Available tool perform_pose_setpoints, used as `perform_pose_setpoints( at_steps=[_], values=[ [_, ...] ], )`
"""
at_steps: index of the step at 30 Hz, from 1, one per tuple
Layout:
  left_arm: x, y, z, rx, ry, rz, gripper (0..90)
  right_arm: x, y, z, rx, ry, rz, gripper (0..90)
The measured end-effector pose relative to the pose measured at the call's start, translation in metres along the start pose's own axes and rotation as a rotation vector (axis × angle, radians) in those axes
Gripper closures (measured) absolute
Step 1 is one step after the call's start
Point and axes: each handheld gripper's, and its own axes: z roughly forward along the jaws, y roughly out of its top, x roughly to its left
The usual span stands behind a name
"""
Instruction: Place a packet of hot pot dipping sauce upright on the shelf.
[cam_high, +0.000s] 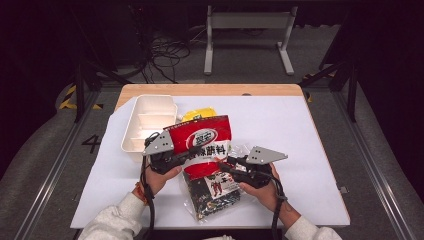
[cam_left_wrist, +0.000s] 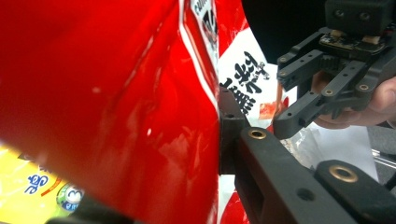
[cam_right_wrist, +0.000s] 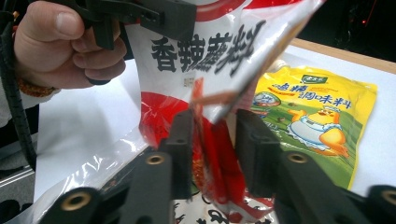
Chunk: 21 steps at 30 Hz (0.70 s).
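White sheeting covers the wooden table (cam_high: 320, 150), which stands on a grey floor under dark surroundings, with a metal frame and loose cables behind it. Largest on the sheet is the red seasoning packet (cam_high: 202, 142), held up off the table at its centre between the two hands. The left gripper (cam_high: 176, 156) has its jaws closed tight on the packet's left edge; in the left gripper view the red film (cam_left_wrist: 116, 102) lies pinched flat beside the black jaw. The right gripper (cam_right_wrist: 212, 140) stands partly open: its pads bracket the packet's lower corner without pressing on it. Under the raised packet lies a clear bag of dark printed sachets (cam_high: 215, 192).

To do this step well, the left grip probably has to stay firm while the right jaws centre on the corner seal before closing, so that the film does not slip or crumple.

A white compartment tray (cam_high: 131, 131) sits behind the left hand, and a yellow chicken seasoning packet (cam_right_wrist: 322, 116) lies flat beyond the red one. The clear bag crowds the space beneath the right gripper and could snag.
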Motion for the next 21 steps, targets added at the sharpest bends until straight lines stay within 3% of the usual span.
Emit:
perform_pose_setpoints(
  at_steps=[5, 9, 14, 19, 21],
  values=[
    [-0.001, 0.003, -0.004, -0.003, -0.004, 0.013, 90.0, -0.001, -0.001, -0.008, 0.015, -0.015, 0.008, 49.0],
    [0.000, 0.005, -0.009, -0.010, 0.002, 0.023, 90.0, -0.003, -0.004, -0.025, 0.027, -0.040, -0.001, 41.6],
    [0.000, 0.009, -0.017, -0.012, 0.014, 0.042, 90.0, -0.013, -0.004, -0.050, 0.033, -0.133, -0.025, 33.9],
    [0.003, 0.014, -0.026, -0.013, 0.041, 0.053, 90.0, -0.030, -0.008, -0.069, 0.014, -0.218, 0.023, 31.9],
    [0.006, 0.017, -0.030, -0.028, 0.043, 0.047, 90.0, -0.035, -0.011, -0.073, 0.013, -0.230, 0.037, 31.7]
  ],
)
